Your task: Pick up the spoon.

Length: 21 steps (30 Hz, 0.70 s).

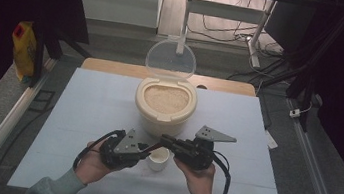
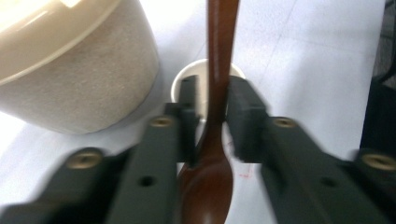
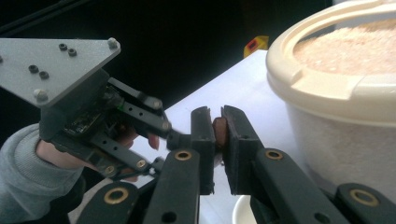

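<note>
spoon: a dark brown wooden spoon [image 2: 215,140] spans between both grippers, directly above the small white cup [image 1: 158,159]; handing it across over the cup looks like a way to keep it near where rice will go

left gripper: the left gripper [image 1: 145,148] sits at 7 o'clock of the rice container, jaws partly open either side of the spoon's neck just above the bowl; in the left gripper view a gap shows on the right jaw's side, so I cannot tell whether it truly clamps or only brackets the spoon

right gripper: the right gripper [image 3: 218,135] comes in from 5 o'clock, jaws nearly together on the reddish-brown end of the handle, a firm pinch by the look of it

rice container: a cream tub [image 1: 163,117] full of rice stands at 12 o'clock of the cup, its clear lid [image 1: 170,60] flipped up and back so the rice is open to scooping

cup: just beside the tub's base, under the spoon, placed close so the carry is short

table: white sheet [image 1: 83,105] over the work surface

judgement: a regrip or handover of the spoon is in hand; scooping is not yet begun
</note>
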Motion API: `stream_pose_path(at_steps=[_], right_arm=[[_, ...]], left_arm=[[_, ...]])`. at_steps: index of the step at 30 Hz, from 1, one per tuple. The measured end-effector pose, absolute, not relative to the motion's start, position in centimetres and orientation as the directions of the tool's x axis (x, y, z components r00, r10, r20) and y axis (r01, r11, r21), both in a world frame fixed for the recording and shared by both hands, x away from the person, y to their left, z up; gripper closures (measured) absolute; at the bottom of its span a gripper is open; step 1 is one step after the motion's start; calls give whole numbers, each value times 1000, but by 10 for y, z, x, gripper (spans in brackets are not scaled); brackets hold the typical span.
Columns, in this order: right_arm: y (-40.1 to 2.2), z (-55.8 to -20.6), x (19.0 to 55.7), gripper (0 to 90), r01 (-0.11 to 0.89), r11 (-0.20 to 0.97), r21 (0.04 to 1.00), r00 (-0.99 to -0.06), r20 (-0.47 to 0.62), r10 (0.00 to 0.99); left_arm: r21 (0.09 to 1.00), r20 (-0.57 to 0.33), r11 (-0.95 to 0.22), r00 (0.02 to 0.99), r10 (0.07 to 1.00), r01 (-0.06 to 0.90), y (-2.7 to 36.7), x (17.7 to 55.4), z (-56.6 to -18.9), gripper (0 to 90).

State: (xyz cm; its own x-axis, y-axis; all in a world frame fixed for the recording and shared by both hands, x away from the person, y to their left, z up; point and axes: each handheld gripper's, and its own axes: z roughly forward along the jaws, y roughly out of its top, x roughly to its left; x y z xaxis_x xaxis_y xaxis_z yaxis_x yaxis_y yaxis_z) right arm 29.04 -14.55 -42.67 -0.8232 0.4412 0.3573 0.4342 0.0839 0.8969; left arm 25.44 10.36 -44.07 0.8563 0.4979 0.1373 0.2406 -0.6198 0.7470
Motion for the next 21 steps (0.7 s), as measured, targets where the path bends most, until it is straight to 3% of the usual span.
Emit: stream_pose_path(at_steps=[4,7,21], right_arm=[[-152,-425,293,830,425,68,903,-822,354,445],[-156,-423,294,831,418,53,907,-822,353,447],[-177,-406,294,831,372,-20,928,-832,343,435]], left_arm=[[780,97,-558,827,554,282,119,254,-443,463],[799,44,-506,807,588,326,134,254,-448,396],[812,-53,-363,677,734,457,208,240,-487,275]])
